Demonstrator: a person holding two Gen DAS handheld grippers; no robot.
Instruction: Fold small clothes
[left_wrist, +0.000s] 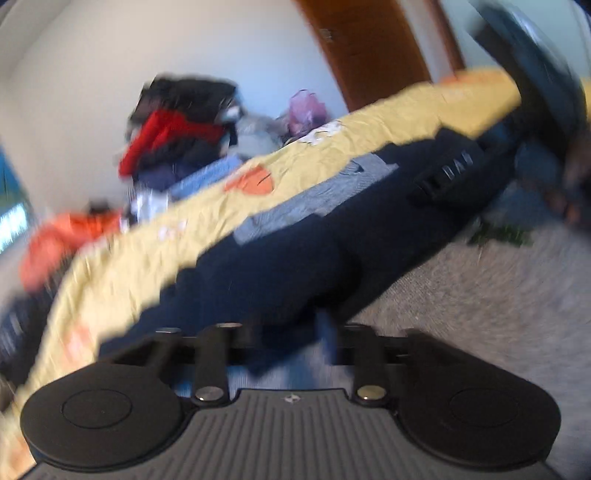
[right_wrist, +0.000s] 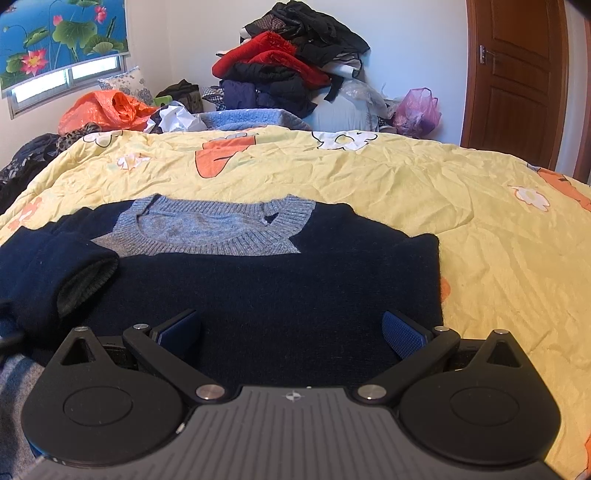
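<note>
The dark navy knitted sweater with a grey ribbed neckline (right_wrist: 236, 280) lay flat on the yellow flower-print quilt (right_wrist: 424, 192) of the bed, neck away from the right wrist camera. One sleeve, seen on the left of that view, was already folded in over the body, its cuff (right_wrist: 85, 284) showing the grey lining.

The right gripper (right_wrist: 291, 328) hovered low over the hem with its blue-padded fingers (right_wrist: 400, 332) wide apart and nothing between them. The left gripper (left_wrist: 291, 332) appeared only in a heavily blurred view; its fingers seemed apart, with no cloth visibly clamped.

Recommended procedure for the step judged to be in hand, folding the body:
- Pinch the hem near each side seam, taking both knit layers.
- Lift only enough to clear the quilt.
- Carry the hem toward the neckline in one even pass so the folded sleeve stays put.

Containers: an orange plastic bag (right_wrist: 107, 110) and a pink plastic bag (right_wrist: 419, 110) stood at the far side of the bed beside a heap of dark and red clothes (right_wrist: 288, 70). Their contents could not be determined.
</note>
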